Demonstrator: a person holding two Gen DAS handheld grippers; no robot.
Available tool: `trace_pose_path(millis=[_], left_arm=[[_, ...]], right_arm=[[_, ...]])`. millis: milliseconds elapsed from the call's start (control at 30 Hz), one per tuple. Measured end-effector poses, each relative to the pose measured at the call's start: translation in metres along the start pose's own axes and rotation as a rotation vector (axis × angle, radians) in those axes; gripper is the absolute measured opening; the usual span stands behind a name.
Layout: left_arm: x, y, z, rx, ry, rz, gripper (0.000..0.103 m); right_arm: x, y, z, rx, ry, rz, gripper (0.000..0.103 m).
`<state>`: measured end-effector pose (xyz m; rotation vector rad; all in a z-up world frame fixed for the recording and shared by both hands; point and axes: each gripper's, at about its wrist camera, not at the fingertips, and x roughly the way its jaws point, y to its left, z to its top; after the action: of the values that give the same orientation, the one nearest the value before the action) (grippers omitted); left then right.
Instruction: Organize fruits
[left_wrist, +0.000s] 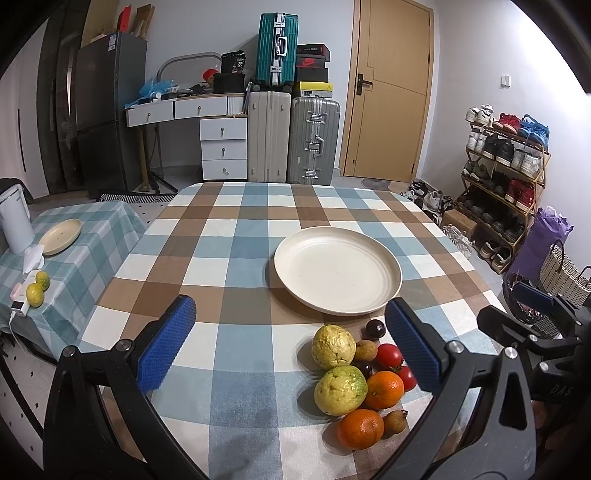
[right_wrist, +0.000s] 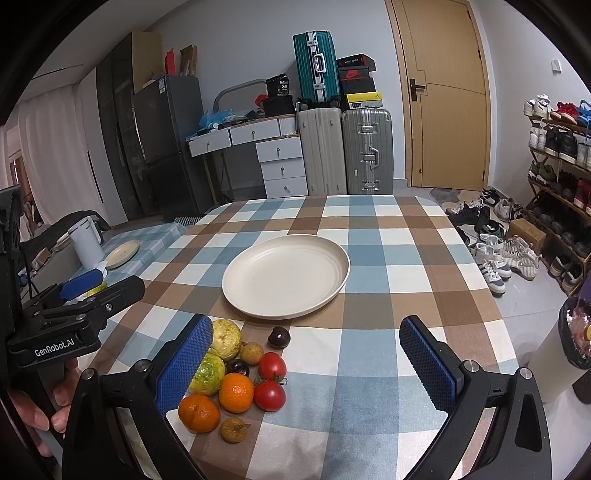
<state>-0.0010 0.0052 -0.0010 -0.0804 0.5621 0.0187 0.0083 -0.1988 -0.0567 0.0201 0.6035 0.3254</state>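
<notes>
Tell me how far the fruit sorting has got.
Nothing done yet: the white plate is bare. Nothing in hand: left gripper and right gripper both hover with jaws open. All the fruit remains, piled on the tablecloth: guavas, oranges, tomatoes and smaller ones.

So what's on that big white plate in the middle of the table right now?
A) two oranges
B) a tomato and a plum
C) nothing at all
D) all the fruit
C: the plate is bare in both views, and the fruit lies in a cluster on the tablecloth just in front of it.
</notes>
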Motion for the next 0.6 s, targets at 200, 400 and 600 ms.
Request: trace_pose_path(millis=[200, 400, 600], left_arm=[[0.0, 0.0, -0.001, -0.001, 0.009, -0.004, 0.102], [0.005, -0.001, -0.003, -0.003, 0.034, -0.017, 0.102], [0.02, -0.004, -0.007, -0.001, 0.09, -0.04, 0.102]], right_arm=[[0.0, 0.0, 0.0, 0.001, 0.0, 0.001, 0.103], [0.0, -0.002, -0.001, 0.001, -0.001, -0.001, 0.103], [0.0, -0.003, -0.001, 0.001, -0.001, -0.002, 0.103]])
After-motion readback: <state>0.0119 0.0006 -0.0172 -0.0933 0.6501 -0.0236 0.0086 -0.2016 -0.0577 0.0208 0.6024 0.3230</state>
